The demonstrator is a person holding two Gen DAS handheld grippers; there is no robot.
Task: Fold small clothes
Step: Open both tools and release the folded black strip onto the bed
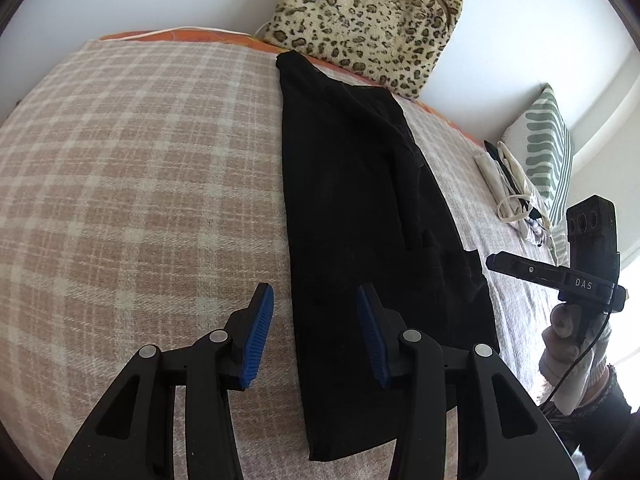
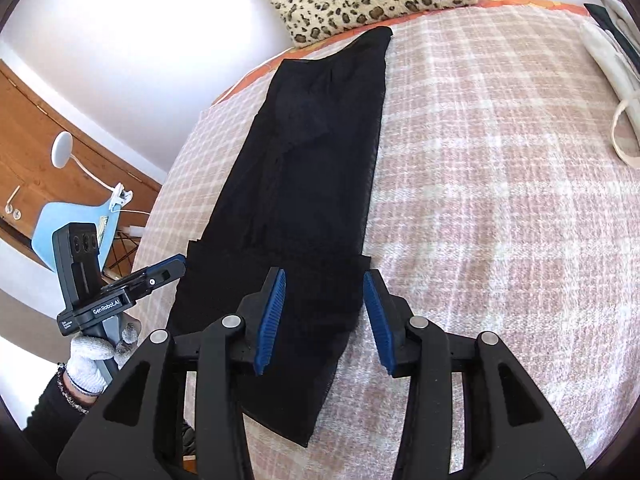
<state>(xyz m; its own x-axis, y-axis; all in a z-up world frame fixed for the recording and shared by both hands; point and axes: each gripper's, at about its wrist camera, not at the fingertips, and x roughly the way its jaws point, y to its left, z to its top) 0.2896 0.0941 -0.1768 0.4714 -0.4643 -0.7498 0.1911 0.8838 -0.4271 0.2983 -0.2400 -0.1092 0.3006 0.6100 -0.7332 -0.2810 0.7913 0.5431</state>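
Left wrist view: left hand-held gripper [image 1: 315, 332] hangs over the bed [image 1: 140, 184], jaws spread wide, nothing between them; blue pads [image 1: 260, 332] both bare. Black garment [image 1: 360, 216] lies flat on the plaid blanket as a long narrow strip, running from near the gripper up to the far edge of the bed. Its right pad sits over the garment's left edge, left pad over bare blanket. Can't tell if either touches the cloth.

Right side of this view shows the right hand-held gripper [image 1: 494, 261] in a gloved hand [image 1: 568, 344], off the garment's right edge, near its lower corner.

Right wrist view: right hand-held gripper [image 2: 325, 320] also released, jaws apart, nothing held. Left pad is over the garment [image 2: 304, 200], right pad just past its right edge, over the blanket. Garment's near end looks doubled, w/ a darker band across it. Left hand-held gripper [image 2: 176, 262] seen at the left, gloved hand [image 2: 94, 360] on its grip, tip beside the garment's left edge.

Leopard-print pillow [image 1: 360, 20] stands at the far edge by the wall, close to the garment's far end. Pale clothes pile [image 1: 516, 188] and a green-striped pillow [image 1: 548, 148] sit well apart at the right. Blue chair [image 2: 68, 228] beside the bed.
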